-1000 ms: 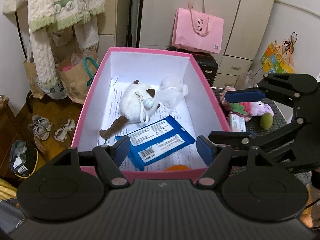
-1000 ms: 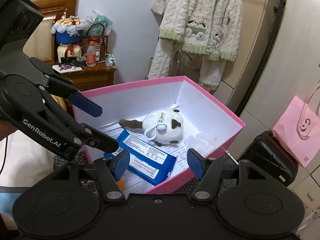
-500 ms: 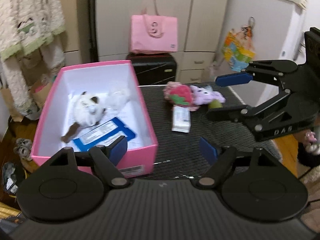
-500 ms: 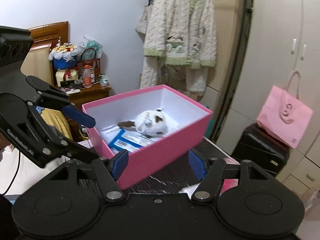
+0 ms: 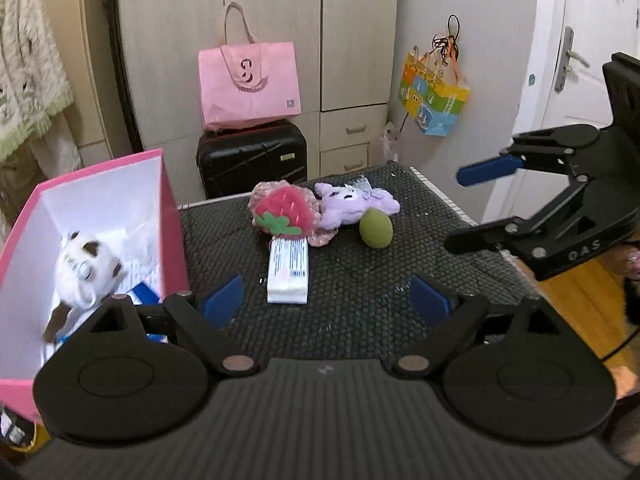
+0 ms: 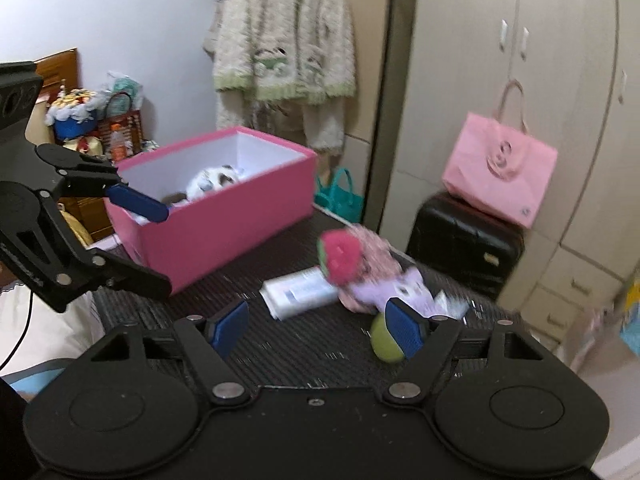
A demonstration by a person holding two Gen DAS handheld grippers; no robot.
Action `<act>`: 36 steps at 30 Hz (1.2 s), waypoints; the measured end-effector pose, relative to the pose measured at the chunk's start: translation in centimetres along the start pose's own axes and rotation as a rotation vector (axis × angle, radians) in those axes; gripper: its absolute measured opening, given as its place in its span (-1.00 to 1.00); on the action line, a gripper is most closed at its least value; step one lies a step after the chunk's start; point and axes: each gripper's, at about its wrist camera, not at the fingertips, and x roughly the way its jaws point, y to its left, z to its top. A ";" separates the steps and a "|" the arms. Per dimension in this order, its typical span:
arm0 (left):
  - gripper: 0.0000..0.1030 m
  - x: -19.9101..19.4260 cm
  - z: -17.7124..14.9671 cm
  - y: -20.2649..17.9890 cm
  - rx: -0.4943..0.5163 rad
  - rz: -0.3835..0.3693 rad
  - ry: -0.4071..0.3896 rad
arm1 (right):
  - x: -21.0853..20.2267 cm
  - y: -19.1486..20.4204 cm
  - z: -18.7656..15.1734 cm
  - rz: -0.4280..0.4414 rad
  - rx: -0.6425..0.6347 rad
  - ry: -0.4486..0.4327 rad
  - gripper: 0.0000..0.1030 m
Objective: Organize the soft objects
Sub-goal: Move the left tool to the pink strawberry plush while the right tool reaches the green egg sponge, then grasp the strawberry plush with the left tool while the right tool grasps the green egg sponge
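On the black mesh table lie a red strawberry plush, a purple plush, a green ball and a white tissue pack. The pink box at the left holds a white-and-brown plush and a blue pack. My left gripper hovers short of the tissue pack; its jaws are opening with nothing between them. My right gripper is also opening and empty, its right pad in front of the green ball, near the strawberry plush and tissue pack.
A black suitcase with a pink bag on it stands behind the table against the wardrobe. A knitted cardigan hangs behind the pink box. The right gripper reaches in over the table's right edge.
Both grippers swung away from above the pink box to the right, over the table with the plush toys. Both sets of jaws stand wider apart than before.
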 end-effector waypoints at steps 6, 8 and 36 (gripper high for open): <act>0.76 4.2 0.2 -0.6 -0.033 0.032 -0.023 | 2.2 -3.0 -2.0 -0.018 0.022 -0.003 0.60; 0.76 5.7 0.2 -0.6 -0.039 0.068 -0.032 | 3.3 -4.2 -2.4 0.002 0.046 -0.015 0.62; -0.16 19.6 2.2 2.8 -0.213 0.222 0.052 | 12.3 -6.4 -5.8 -0.029 0.178 -0.019 -0.14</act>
